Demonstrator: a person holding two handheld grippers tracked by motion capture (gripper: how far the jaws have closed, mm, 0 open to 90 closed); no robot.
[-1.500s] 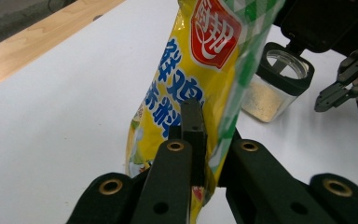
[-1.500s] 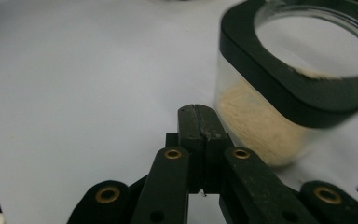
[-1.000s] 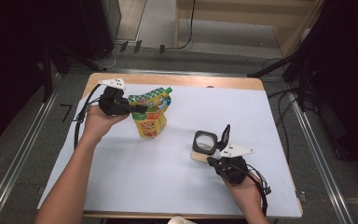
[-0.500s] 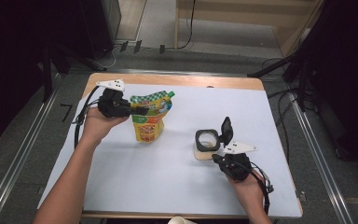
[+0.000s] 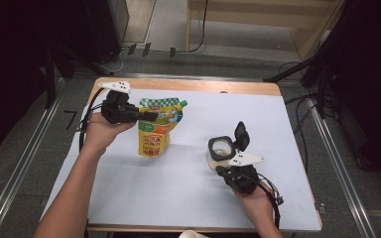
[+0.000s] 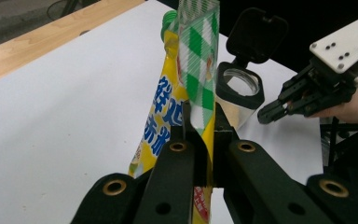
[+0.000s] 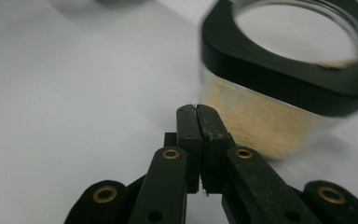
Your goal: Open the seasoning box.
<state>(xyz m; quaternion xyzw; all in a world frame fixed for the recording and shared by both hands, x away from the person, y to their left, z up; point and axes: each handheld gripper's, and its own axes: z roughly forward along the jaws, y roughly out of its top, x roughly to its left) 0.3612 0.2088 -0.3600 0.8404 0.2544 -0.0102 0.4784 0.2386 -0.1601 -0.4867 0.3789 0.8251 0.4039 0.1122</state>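
A yellow refill pouch (image 5: 155, 136) with a green checked top and a green cap hangs upright over the left half of the white table cover (image 5: 129, 193). My left gripper (image 5: 152, 116) is shut on its upper edge; in the left gripper view the pouch (image 6: 161, 126) stands pinched between the jaws of that gripper (image 6: 199, 122). A clear jar (image 5: 220, 150) with a black collar and its flip lid (image 5: 241, 135) open stands right of centre, pale powder in its base. My right gripper (image 5: 222, 171) sits just before the jar, shut on nothing (image 7: 197, 110), tips beside the jar's wall (image 7: 265, 119).
The wooden table edge (image 5: 188, 85) runs along the far side. Cables and dark stands ring the floor around the table. A pale rounded object (image 5: 191, 234) pokes in at the near edge. From the left gripper view the jar (image 6: 240, 91) and the right gripper (image 6: 266, 114) lie beyond the pouch.
The left hand has raised the pouch, which has gone from leaning on the table to hanging upright. The right gripper has stayed by the jar.
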